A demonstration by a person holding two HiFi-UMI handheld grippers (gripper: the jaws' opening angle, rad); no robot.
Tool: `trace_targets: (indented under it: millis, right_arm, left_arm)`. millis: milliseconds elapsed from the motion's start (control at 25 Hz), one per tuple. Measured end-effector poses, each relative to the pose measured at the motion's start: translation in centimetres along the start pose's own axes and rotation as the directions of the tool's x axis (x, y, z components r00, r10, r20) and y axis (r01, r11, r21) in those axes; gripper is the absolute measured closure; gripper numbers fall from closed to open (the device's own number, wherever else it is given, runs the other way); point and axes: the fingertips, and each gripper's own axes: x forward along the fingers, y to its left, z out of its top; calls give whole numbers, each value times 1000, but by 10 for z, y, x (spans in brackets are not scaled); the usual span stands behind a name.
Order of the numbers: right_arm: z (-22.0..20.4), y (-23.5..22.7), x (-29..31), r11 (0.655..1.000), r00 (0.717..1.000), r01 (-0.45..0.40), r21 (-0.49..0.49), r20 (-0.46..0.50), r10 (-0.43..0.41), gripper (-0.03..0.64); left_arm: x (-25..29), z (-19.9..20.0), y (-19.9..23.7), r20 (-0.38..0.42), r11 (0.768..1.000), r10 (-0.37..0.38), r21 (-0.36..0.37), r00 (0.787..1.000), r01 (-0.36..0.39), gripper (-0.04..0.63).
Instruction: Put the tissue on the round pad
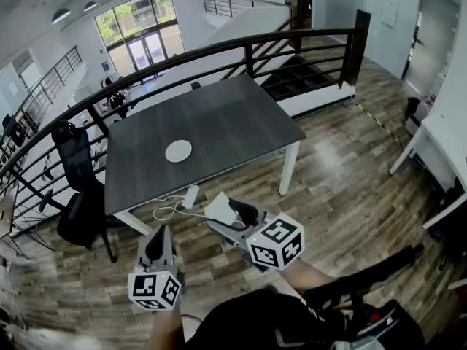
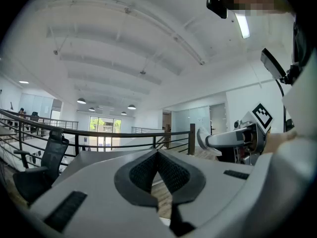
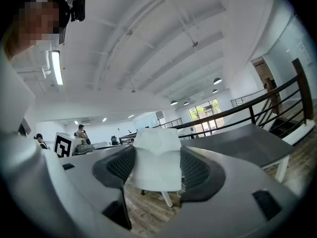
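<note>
A white tissue pack [image 3: 157, 158] sits between the jaws of my right gripper [image 3: 157, 170], which is shut on it; in the head view the tissue pack [image 1: 220, 208] sticks out ahead of the right gripper [image 1: 232, 216], held in the air short of the table's near edge. The round white pad [image 1: 179, 151] lies on the dark table [image 1: 233, 119], towards its near left part. My left gripper [image 1: 156, 245] hangs lower left, off the table, its jaws shut with nothing between them [image 2: 157, 168].
A black office chair [image 1: 76, 188] stands at the table's left end. A white power strip and cable [image 1: 186, 199] lie on the wood floor under the near edge. A black railing [image 1: 292, 42] runs behind the table. A white desk [image 1: 445, 144] is at right.
</note>
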Motion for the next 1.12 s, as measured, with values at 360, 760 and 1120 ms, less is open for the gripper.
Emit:
trace_targets:
  millis: [360,760,1120]
  right_arm:
    - [-1,5,-6,999,999,-31,-8,-11,31,324]
    - [3,6,-11,1000,1000,-27,-9,13,27,324]
    - [4,9,-16,1000,999,-28,-7,23,28,324]
  left_arm:
    - [-2,-8,-11,-10,1000,-27,7,1000,27,601]
    - [-3,-3,-17,-3,999,-38,22,999,38,601]
    - [-7,-3,-18,0,999,-36,30,999,36,601]
